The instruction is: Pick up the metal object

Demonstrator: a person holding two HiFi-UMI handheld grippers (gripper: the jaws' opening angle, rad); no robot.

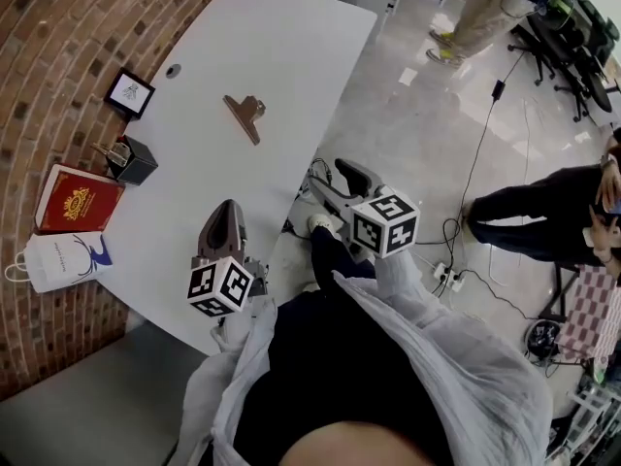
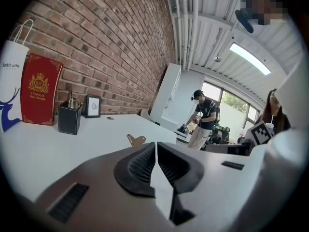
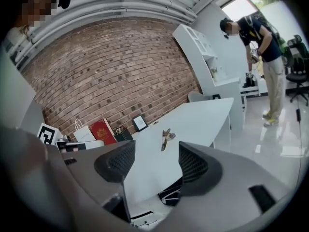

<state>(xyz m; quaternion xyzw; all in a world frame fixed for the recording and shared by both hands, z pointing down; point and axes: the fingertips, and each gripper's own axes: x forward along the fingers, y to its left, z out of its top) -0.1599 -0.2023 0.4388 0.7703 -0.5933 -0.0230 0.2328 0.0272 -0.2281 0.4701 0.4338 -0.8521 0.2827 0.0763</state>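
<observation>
0 of 1 lifted | metal clip (image 1: 245, 115) untouched mid-table (image 1: 281, 47), well off the near edge | left gripper (image 1: 227, 210) pinched together, empty | right gripper (image 1: 345, 169) wide apart (also empty) | approach, grip, lift remain

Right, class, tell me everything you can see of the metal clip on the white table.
The clip is coppery brown and looks like metal: a wide bar at one end, tapering to a narrow handle end. It lies near the middle of the white table, touching only the tabletop, with nothing holding it.
</observation>
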